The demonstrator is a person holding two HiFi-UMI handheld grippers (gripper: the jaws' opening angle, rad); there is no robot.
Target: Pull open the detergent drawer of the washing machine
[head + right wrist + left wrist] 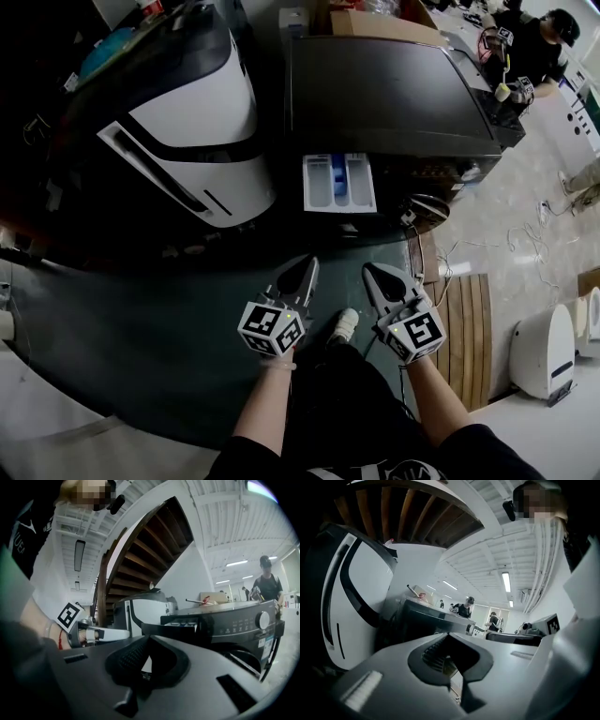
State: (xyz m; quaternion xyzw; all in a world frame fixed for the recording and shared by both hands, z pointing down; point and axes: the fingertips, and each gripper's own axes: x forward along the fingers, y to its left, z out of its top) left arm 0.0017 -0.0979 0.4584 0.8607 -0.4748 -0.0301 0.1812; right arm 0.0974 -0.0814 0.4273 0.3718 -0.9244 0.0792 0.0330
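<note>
Detergent drawer point(339, 183) already out of the washing machine point(389, 94); left gripper point(309, 263) and right gripper point(371, 271), closed and empty, before it; seemingly only withdrawal remains.

Three cameras, one on my head and one on each gripper, all facing the washing machine point(394, 94).
From my head I look steeply down on my left gripper point(305, 267) and right gripper point(373, 274), with the detergent drawer point(337, 183) just ahead. Each gripper camera sits low, looking nearly level along its own jaws, the left one slightly tilted. All three share the washing machine and the white appliance point(187, 131) beside it.
</note>
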